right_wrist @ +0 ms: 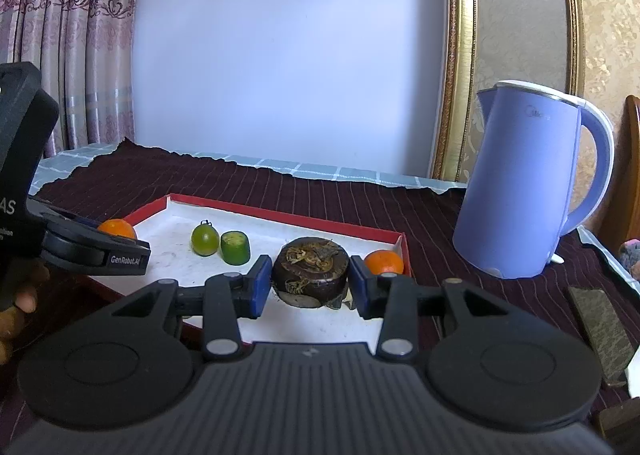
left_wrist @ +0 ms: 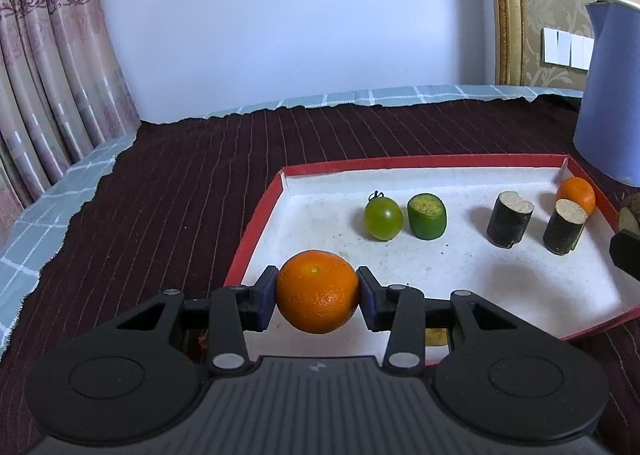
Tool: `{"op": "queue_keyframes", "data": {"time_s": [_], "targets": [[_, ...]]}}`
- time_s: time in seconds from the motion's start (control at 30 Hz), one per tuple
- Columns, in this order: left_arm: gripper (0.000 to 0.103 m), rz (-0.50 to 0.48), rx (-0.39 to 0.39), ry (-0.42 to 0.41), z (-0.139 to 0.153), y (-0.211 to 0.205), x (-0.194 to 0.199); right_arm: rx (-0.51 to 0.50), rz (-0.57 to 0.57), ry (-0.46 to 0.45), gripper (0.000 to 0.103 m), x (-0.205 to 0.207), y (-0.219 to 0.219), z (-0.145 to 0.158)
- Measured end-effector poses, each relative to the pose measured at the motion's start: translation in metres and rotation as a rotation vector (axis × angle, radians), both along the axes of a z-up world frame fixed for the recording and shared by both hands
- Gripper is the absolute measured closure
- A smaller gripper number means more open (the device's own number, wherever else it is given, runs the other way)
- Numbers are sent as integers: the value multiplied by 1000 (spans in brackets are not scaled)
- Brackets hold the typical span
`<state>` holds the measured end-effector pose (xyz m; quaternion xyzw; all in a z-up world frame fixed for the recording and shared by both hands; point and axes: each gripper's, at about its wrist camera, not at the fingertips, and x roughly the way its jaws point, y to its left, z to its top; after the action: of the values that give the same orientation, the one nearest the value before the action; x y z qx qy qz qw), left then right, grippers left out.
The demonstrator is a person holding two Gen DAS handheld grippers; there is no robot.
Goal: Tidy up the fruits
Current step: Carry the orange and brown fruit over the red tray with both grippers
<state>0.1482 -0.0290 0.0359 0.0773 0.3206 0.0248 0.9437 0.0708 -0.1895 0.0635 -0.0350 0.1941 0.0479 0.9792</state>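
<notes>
My left gripper (left_wrist: 317, 297) is shut on an orange (left_wrist: 317, 297) and holds it over the near left corner of a red-rimmed white tray (left_wrist: 256, 227). In the tray lie a green tomato (left_wrist: 382, 219), a green cucumber piece (left_wrist: 427, 216), two dark cylinders (left_wrist: 509, 225) with pale cut ends, and a second orange (left_wrist: 577, 193) at the far right. My right gripper (right_wrist: 310, 279) is shut on a dark brown round fruit (right_wrist: 310, 273) above the tray (right_wrist: 280, 217), beside the second orange (right_wrist: 385, 261). The left gripper with its orange (right_wrist: 117, 229) shows at the left.
A lavender electric kettle (right_wrist: 532, 179) stands right of the tray on a dark striped cloth (left_wrist: 180, 175). A checked tablecloth edge (left_wrist: 52, 207) lies beyond it. A curtain hangs at the left, and a gold frame stands at the back right. A dark flat object (right_wrist: 600, 331) lies at the near right.
</notes>
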Motion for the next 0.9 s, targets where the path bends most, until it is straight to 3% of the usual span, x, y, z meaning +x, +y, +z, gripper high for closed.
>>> {"op": "queue_keyframes", "data": {"time_s": [0.9], "targets": [[62,6,13,11,1,-4,31,5,-20,9,64,36,-4,2]]}}
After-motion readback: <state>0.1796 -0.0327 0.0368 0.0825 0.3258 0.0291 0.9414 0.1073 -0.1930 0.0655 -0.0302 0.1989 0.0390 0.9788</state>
